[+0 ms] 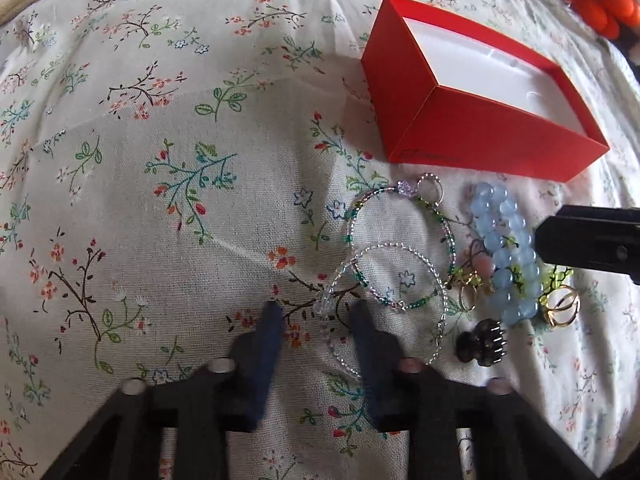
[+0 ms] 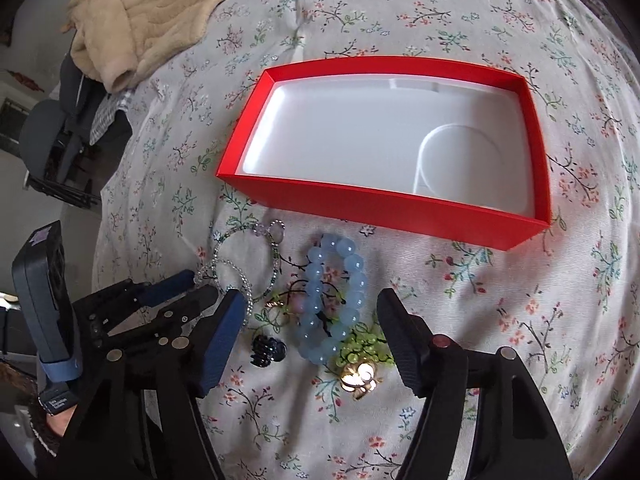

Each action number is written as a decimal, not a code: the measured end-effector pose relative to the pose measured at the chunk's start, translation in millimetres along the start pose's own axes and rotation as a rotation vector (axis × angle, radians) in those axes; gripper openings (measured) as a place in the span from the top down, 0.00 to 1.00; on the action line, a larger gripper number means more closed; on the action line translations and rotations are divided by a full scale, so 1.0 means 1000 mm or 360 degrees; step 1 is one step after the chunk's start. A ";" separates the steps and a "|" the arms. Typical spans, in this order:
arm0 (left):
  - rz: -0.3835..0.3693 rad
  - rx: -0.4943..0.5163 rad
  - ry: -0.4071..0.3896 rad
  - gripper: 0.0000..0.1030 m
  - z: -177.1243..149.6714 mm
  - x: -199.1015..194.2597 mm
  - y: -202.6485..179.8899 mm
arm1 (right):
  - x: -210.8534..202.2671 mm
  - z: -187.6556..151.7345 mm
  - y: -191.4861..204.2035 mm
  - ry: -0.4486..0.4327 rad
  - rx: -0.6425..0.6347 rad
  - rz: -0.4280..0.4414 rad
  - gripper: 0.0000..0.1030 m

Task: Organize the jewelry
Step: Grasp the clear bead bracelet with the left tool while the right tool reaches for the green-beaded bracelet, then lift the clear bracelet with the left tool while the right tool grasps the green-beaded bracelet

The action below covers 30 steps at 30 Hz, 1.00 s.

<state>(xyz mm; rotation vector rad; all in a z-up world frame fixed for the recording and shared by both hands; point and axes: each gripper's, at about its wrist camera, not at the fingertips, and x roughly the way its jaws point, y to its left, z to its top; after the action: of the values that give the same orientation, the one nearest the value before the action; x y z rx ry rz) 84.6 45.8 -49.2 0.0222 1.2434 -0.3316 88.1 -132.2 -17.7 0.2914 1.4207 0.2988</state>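
The jewelry lies in a heap on a floral bedspread [image 1: 160, 160], in front of an open red box [image 1: 480, 140] [image 2: 380, 208] with a bare white inside. My left gripper [image 1: 318, 316] [image 2: 200, 284] points down at the heap's left edge. Its fingers straddle a clear beaded bracelet [image 1: 384, 245] with a gap on each side. A green and pink seed-bead bracelet [image 1: 436, 212] overlaps it. My right gripper [image 2: 312, 320] stands open over a pale blue bead bracelet [image 2: 336, 248] [image 1: 504, 256]. A gold ring [image 2: 360, 376], yellow-green beads [image 2: 360, 344] and a black hair claw [image 2: 268, 350] lie there too.
A beige blanket [image 2: 152, 12] is bunched at the far left of the bed, with a dark chair [image 2: 48, 132] beyond the bed's edge. Orange knitwear [image 1: 600, 0] lies behind the box. A person's hand and sleeve [image 2: 52, 420] hold the left gripper.
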 end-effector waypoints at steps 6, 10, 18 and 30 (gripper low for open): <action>0.0042 -0.0023 0.0000 0.98 -0.005 -0.004 0.007 | 0.015 0.006 0.014 -0.0002 -0.0032 0.0028 0.46; 0.0105 -0.0047 -0.0016 0.98 -0.011 -0.011 0.022 | 0.021 0.006 0.025 -0.0015 -0.0064 0.0067 0.46; 0.0213 -0.0111 -0.0090 0.97 -0.025 -0.028 0.064 | 0.041 0.001 0.048 0.0017 -0.0236 -0.0028 0.41; 0.0052 0.0240 -0.0237 0.27 -0.042 -0.022 0.056 | 0.060 -0.017 0.078 -0.0143 -0.0605 -0.0255 0.25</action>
<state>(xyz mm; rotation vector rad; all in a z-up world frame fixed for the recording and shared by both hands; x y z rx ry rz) 54.3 112.9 -51.9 0.1446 1.0675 -0.3908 76.4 -36.6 -45.9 -0.1185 1.2606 0.4109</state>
